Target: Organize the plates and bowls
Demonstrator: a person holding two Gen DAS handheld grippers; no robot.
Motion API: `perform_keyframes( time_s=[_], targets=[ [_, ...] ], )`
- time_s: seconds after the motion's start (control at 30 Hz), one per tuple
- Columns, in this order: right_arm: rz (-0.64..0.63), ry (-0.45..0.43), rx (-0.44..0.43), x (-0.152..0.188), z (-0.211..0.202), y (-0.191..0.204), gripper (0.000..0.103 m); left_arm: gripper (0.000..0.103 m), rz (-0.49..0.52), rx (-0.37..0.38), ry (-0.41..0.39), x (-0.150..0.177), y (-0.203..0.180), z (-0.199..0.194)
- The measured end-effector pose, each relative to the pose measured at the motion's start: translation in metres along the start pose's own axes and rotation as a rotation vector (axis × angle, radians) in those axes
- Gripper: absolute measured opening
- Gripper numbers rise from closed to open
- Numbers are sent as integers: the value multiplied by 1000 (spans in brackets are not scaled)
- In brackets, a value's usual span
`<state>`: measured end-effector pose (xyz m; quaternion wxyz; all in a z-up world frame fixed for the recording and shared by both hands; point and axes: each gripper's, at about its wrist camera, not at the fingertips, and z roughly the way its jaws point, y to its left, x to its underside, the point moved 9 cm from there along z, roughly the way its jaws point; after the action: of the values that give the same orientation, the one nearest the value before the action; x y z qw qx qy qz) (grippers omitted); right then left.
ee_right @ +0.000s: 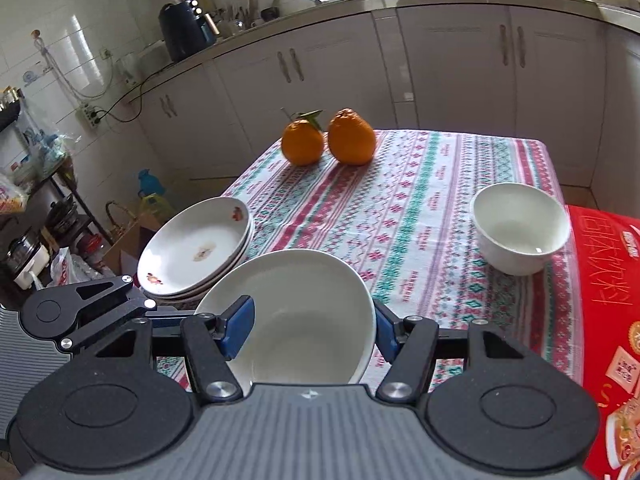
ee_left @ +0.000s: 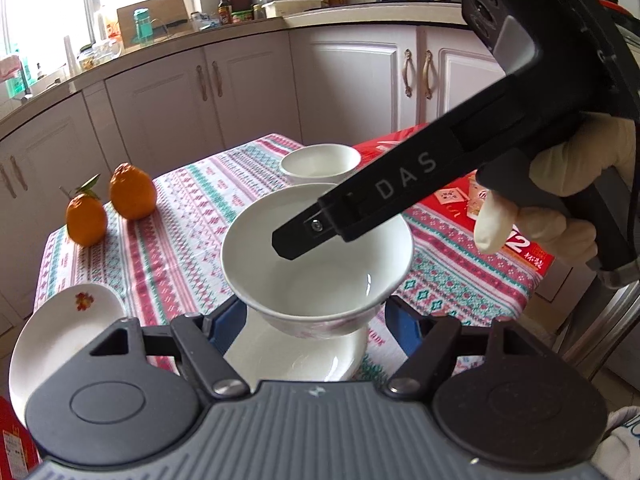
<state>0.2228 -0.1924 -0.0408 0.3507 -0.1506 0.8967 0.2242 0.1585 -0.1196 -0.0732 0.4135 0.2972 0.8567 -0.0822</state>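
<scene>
Left wrist view: looks steeply down along its fingers, close over the table [ee_left: 180,240], toward the cabinets at the frame's top. Right wrist view: likewise, from a different side. Both share the two oranges [ee_left: 110,206] [ee_right: 328,138] and the small white bowl [ee_left: 320,162] [ee_right: 520,228].

My view bright, daylit — window [ee_left: 44,8] far left blown out to white. Soft shadows fall rightward beside oranges [ee_right: 328,140]. Glare spots on white bowl [ee_left: 316,256]. Fisheye bends cabinets [ee_left: 240,80] at edges — focus mostly sharp, slight softness near.
</scene>
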Motion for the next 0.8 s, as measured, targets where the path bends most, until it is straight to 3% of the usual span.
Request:
perform_keyframes(
  time_s=[0.33,0.8],
  targets=[
    [-20,54,-35,8,32,19,67,76,-33,-15,55,20,18,7],
    [-10,83,-29,18,44,16,67,78,-61,14,84,28,22,15]
  ],
)
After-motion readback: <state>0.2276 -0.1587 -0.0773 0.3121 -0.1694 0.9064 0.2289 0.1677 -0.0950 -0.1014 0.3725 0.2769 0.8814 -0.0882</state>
